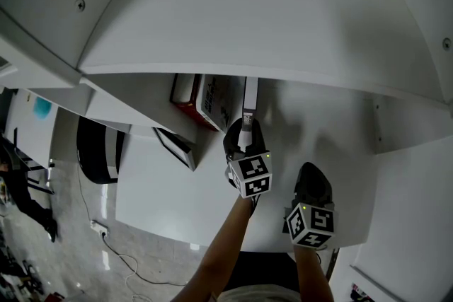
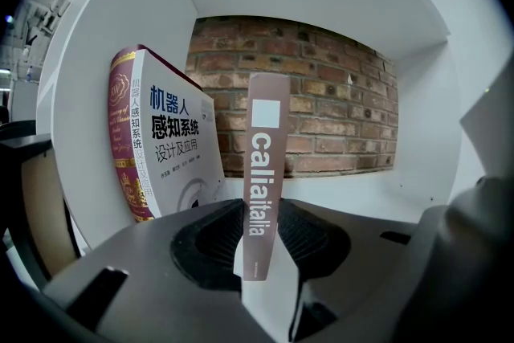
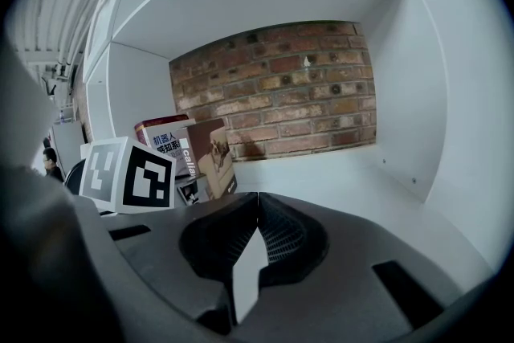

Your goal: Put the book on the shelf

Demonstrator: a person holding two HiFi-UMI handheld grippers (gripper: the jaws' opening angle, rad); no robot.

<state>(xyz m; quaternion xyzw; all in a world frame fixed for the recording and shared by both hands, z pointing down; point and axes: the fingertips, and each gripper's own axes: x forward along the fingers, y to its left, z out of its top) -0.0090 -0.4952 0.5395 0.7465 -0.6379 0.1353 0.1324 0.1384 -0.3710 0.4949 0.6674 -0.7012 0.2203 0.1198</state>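
My left gripper (image 2: 261, 209) is shut on the spine edge of a thin brown book (image 2: 265, 165) and holds it upright inside the white shelf (image 2: 361, 193), which has a brick back wall. In the head view the left gripper (image 1: 244, 136) reaches under the shelf's top board with the brown book (image 1: 250, 99) ahead of it. To the left a thicker book (image 2: 165, 144) with a white cover and a red spine leans against the shelf's side. My right gripper (image 3: 257, 201) is shut with nothing between its jaws; it hangs back to the right of the left gripper (image 1: 311, 180).
A dark framed panel (image 1: 175, 146) lies on the white table (image 1: 163, 201) left of my arms. A black round seat (image 1: 99, 148) stands off the table's left edge. The shelf's right wall (image 3: 418, 124) bounds the compartment, and bare shelf floor (image 3: 321, 169) lies right of the books.
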